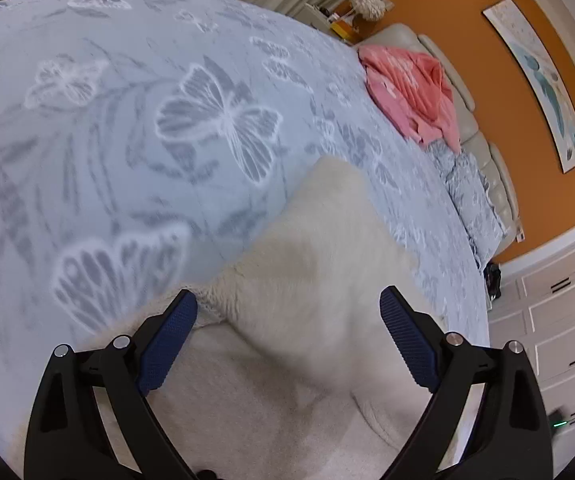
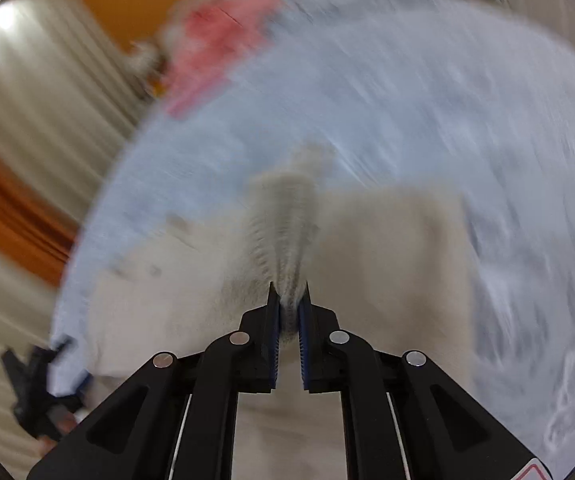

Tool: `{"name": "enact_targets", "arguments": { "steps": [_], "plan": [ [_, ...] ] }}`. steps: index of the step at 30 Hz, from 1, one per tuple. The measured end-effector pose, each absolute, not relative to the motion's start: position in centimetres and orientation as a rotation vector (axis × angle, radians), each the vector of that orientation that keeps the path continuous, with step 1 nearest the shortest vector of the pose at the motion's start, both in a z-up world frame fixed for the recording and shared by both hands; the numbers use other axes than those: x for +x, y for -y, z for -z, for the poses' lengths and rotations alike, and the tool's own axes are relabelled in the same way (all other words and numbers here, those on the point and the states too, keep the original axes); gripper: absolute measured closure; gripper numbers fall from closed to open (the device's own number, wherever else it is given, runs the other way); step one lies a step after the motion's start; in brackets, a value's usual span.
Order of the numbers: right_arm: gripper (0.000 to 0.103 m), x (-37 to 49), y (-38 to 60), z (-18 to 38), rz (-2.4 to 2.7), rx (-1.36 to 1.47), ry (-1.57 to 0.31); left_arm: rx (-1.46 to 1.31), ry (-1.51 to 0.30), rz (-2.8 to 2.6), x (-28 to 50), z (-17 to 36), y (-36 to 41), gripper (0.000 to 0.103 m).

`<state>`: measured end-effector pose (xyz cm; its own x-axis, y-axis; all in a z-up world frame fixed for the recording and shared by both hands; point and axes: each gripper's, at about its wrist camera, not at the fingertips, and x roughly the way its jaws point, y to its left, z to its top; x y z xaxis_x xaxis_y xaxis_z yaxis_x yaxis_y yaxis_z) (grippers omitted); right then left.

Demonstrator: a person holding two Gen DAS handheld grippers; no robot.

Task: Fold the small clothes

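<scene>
A cream fleecy garment lies on a pale blue bedspread printed with butterflies. My left gripper hovers over the garment with its blue pads wide apart and nothing between them. In the blurred right wrist view, my right gripper is shut on a ribbed cuff or hem of the cream garment, which bunches up from between the pads. The other gripper shows at the lower left edge of that view.
A pink garment lies crumpled at the far end of the bed by a cream padded headboard. An orange wall with a picture, white drawers and curtains surround the bed.
</scene>
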<state>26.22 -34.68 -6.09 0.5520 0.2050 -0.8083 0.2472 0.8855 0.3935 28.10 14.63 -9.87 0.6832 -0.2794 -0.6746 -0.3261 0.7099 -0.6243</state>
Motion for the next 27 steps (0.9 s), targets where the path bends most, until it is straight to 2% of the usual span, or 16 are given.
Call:
{"name": "enact_targets", "arguments": {
  "steps": [2,4,6,8,10,11,12,13,17,20,22,23,25,26,27],
  "plan": [
    [0.092,25.8,35.7,9.0,0.002,0.567,-1.084,-0.772,-0.842,-0.043,28.2,9.8,-14.0,0.011],
    [0.084,24.8,36.0,8.5,-0.025,0.607,-1.035,-0.766,-0.845,-0.047,28.1,9.7,-13.7,0.011],
    [0.053,24.8,36.2,7.6,-0.030,0.615,-1.005,-0.791,-0.850,-0.048,28.2,9.8,-14.0,0.011],
    [0.044,25.1,36.9,6.8,-0.012,0.625,-0.964,-0.810,-0.852,-0.050,28.4,10.0,-14.3,0.011],
    [0.048,25.9,37.5,7.1,-0.010,0.663,-0.964,-0.813,-0.848,-0.058,28.4,9.9,-14.5,0.017],
    [0.075,26.3,38.1,7.5,-0.017,0.696,-0.973,-0.808,-0.844,-0.069,28.3,9.8,-14.5,0.021],
    [0.095,26.7,38.6,7.7,-0.015,0.716,-0.980,-0.792,-0.844,-0.093,28.3,9.7,-14.5,0.031],
    [0.096,26.4,38.7,7.4,-0.017,0.732,-0.962,-0.785,-0.849,-0.103,28.2,9.7,-14.6,0.037],
    [0.096,23.5,39.6,5.1,-0.031,0.727,-0.825,-0.762,-0.855,-0.088,28.0,10.1,-15.0,0.043],
    [0.097,22.6,40.0,8.4,0.038,0.701,-0.920,-0.704,-0.844,-0.072,27.5,10.3,-14.5,0.044],
    [0.099,22.4,40.2,10.5,0.042,0.714,-0.964,-0.678,-0.835,-0.071,27.2,10.3,-14.1,0.042],
    [0.097,22.2,40.3,9.9,0.048,0.727,-0.958,-0.664,-0.824,-0.064,27.1,10.3,-13.9,0.041],
    [0.091,22.0,40.1,8.3,0.100,0.715,-0.948,-0.662,-0.809,-0.047,26.8,10.5,-13.9,0.031],
    [0.083,21.7,39.7,7.1,0.137,0.679,-0.926,-0.658,-0.781,-0.022,26.5,10.7,-13.9,0.029],
    [0.083,21.3,38.8,5.2,0.182,0.603,-0.882,-0.646,-0.764,-0.008,26.3,10.7,-13.7,0.025]
  ]
}}
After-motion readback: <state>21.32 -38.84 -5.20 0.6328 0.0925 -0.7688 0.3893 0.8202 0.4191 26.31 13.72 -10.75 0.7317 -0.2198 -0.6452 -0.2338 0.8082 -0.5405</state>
